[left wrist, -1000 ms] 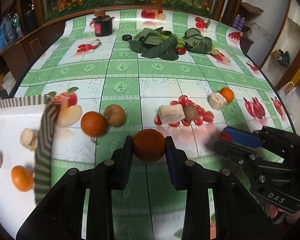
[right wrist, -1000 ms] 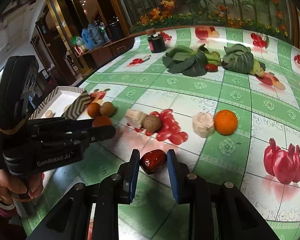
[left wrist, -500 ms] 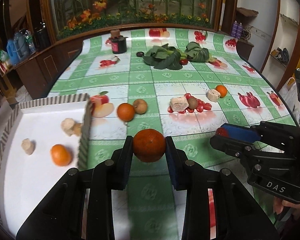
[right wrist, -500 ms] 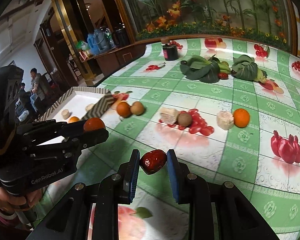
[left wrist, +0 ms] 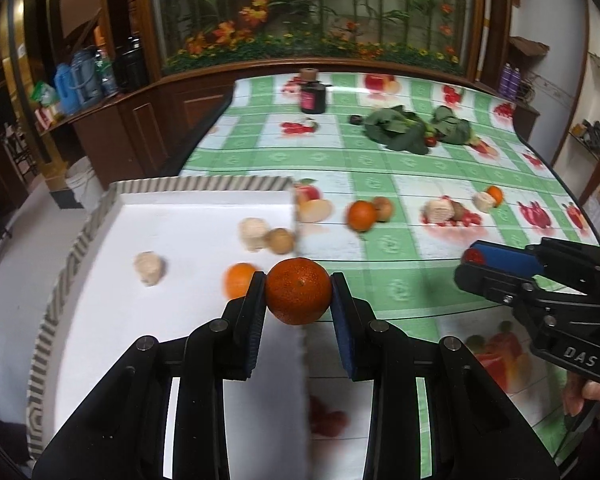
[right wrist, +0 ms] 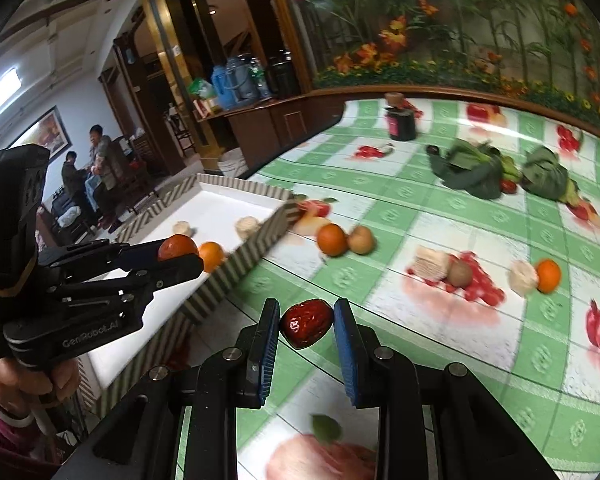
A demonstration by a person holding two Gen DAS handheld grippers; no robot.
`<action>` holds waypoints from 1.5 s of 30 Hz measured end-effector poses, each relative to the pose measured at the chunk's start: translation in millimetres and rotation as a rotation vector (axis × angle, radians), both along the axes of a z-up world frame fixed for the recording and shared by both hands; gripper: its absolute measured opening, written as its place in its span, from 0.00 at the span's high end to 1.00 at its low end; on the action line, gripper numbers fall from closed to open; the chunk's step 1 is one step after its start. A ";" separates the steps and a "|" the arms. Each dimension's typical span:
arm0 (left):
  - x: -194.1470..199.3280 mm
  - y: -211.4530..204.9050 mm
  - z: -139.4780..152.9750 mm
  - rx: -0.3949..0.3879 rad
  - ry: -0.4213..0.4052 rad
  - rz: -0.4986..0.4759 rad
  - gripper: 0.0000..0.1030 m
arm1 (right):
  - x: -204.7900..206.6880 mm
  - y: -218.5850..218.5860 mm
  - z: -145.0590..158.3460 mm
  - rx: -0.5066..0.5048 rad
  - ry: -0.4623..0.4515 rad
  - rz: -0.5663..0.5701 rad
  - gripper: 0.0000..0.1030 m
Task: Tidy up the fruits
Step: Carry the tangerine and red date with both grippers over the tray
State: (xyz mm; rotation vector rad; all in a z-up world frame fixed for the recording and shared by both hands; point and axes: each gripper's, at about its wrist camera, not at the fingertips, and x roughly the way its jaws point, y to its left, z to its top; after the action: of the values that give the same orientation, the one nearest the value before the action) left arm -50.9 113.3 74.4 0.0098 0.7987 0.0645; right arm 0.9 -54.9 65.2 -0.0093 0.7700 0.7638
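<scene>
My left gripper [left wrist: 298,292] is shut on a dark orange tangerine [left wrist: 298,291] and holds it over the right edge of the white striped-rim tray [left wrist: 80,232]. It also shows in the right wrist view [right wrist: 178,250]. The tray holds an orange [left wrist: 238,279], two pale lumps [left wrist: 150,268] and a brown fruit [left wrist: 282,241]. My right gripper [right wrist: 306,328] is shut on a red date [right wrist: 306,327] above the green checked tablecloth [right wrist: 400,204], right of the tray [right wrist: 236,268].
On the cloth lie an orange [left wrist: 362,215] beside a brown fruit [left wrist: 383,209], a pale block [left wrist: 438,213], another orange [left wrist: 494,195], leafy greens [left wrist: 400,132] and a dark jar [left wrist: 312,96]. A wooden counter stands beyond the table's left edge.
Both grippers have risen and swung left, carrying their fruit. The tangerine has gone from above the cloth to over the tray's right edge; the date follows toward the tray.
</scene>
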 end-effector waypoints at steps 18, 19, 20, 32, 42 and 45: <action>1.6 73.2 -13.1 0.002 0.047 0.116 0.70 | -1.7 85.9 7.7 -0.056 -0.020 0.168 0.74; 1.9 76.5 -13.7 -0.003 0.051 0.119 0.70 | -1.8 90.6 7.2 -0.058 -0.020 0.178 0.74; 2.1 80.7 -14.5 -0.008 0.056 0.124 0.70 | -2.0 94.2 6.9 -0.059 -0.019 0.185 0.74; 6.9 103.1 -28.8 -0.045 0.124 0.126 0.70 | -2.4 144.2 -7.7 -0.104 0.001 0.299 0.74; 14.7 112.0 -38.6 -0.036 0.175 0.139 0.70 | 4.4 175.3 -30.3 -0.167 0.022 0.351 0.74; 16.1 113.4 -41.5 -0.036 0.191 0.149 0.70 | 6.4 177.3 -35.9 -0.161 0.024 0.361 0.74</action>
State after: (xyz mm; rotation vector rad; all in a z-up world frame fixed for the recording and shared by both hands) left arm -34.8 226.7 32.9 -0.0787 0.9902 0.1926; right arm 7.3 122.4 29.4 -0.2909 0.8622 1.0431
